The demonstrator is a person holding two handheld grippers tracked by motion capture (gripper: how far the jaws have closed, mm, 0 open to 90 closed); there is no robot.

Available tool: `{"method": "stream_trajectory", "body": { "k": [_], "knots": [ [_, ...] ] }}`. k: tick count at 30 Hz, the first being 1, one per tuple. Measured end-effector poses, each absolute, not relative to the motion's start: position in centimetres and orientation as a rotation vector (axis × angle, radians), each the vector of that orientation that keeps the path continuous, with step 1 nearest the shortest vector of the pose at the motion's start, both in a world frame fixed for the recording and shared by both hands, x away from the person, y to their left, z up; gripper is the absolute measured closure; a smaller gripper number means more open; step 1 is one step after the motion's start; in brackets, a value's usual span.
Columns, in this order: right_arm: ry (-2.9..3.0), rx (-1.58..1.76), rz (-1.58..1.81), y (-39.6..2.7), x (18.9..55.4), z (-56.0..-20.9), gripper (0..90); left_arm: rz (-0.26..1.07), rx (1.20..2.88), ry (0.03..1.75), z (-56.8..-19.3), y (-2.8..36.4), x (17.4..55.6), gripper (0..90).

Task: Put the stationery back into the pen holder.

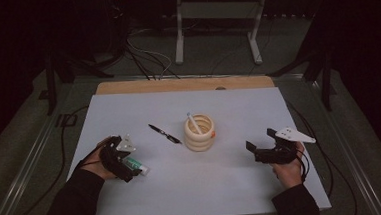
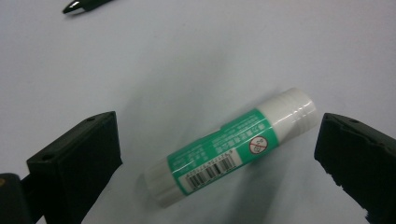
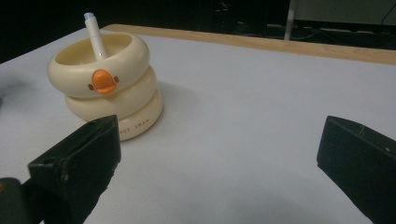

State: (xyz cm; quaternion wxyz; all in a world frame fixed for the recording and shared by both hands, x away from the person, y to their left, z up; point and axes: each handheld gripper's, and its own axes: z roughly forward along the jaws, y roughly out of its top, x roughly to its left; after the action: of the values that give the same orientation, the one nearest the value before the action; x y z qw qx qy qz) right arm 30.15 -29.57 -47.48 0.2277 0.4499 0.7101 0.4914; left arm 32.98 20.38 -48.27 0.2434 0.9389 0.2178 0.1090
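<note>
A green-and-white glue stick [image 2: 231, 148] lies flat on the white table top, between the spread jaws of my left gripper [image 2: 219, 163]; neither jaw touches it. From above, that left gripper [image 1: 126, 161] hovers over the glue stick [image 1: 136, 166] at the table's left. A cream ringed pen holder [image 1: 199, 132] with an orange duck bill stands mid-table, a white pen [image 1: 194, 122] leaning in it. A black pen [image 1: 164, 133] lies just left of the holder. My right gripper [image 1: 259, 146] is open at the right, empty, pointing toward the pen holder [image 3: 107, 84].
The white sheet [image 1: 243, 184] covers a wooden table whose edge [image 1: 184, 84] shows at the back. Cables trail off both sides. A white metal stand [image 1: 218, 20] is on the floor beyond. Bare surface lies between holder and right gripper.
</note>
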Motion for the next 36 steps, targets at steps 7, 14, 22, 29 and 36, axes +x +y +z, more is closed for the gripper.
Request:
{"method": "stream_trajectory", "body": {
  "k": [7, 14, 22, 29, 36],
  "knots": [
    [1.962, 1.246, 1.354, -29.6, 30.2, -47.5, 0.0, 0.246, 2.665, 0.52, -48.9, 19.1, 32.9, 14.5],
    [1.957, 1.263, 1.362, -29.7, 30.3, -47.6, 0.0, 0.217, 2.734, 0.427, -49.4, 18.1, 32.9, 41.4],
    [1.966, 1.263, 1.358, -29.6, 30.4, -47.7, 0.0, 0.148, 2.732, 0.394, -49.2, 17.4, 33.1, 55.8],
    [1.984, 1.258, 1.354, -29.5, 30.4, -47.9, 0.0, 0.089, 2.763, 0.382, -49.2, 15.6, 33.8, 58.5],
    [1.986, 1.254, 1.355, -29.5, 30.3, -47.8, 0.0, 0.078, 2.753, 0.418, -49.0, 15.6, 33.9, 66.2]
  ]
}}
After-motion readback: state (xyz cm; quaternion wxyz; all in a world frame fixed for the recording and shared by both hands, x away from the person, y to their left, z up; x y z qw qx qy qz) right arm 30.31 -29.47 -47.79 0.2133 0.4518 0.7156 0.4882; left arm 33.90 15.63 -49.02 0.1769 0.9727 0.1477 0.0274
